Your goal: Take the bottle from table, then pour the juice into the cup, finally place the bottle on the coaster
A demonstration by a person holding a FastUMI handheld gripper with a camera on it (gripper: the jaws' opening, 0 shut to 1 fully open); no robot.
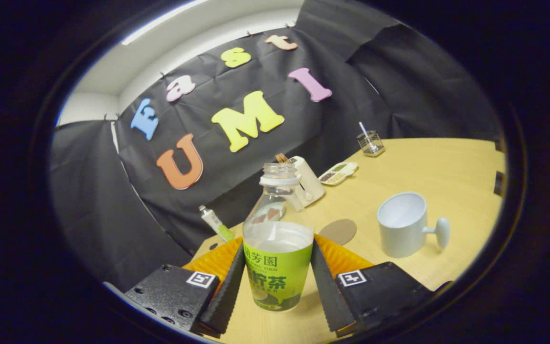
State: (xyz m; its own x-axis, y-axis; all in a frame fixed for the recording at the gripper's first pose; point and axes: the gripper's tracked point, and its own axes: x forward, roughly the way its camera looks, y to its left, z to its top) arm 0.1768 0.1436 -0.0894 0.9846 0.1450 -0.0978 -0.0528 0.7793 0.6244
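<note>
Clear glossy plastic bottle [278,239] (paper-like label), matt smooth cup [402,224], wood-look table [437,167]

Bottle [278,253] between fingers [323,286], cup [403,224] beyond.

The one camera rides on the gripper [275,282], low over the worktop [428,162], looking forward along the jaws. It sits tilted and very near the bottle [277,258] gripped between them, facing the booth's wall beyond.

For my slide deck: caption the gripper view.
Gripper fingers clamp an uncapped juice bottle on the table, white cup and round coaster waiting beyond.
</note>
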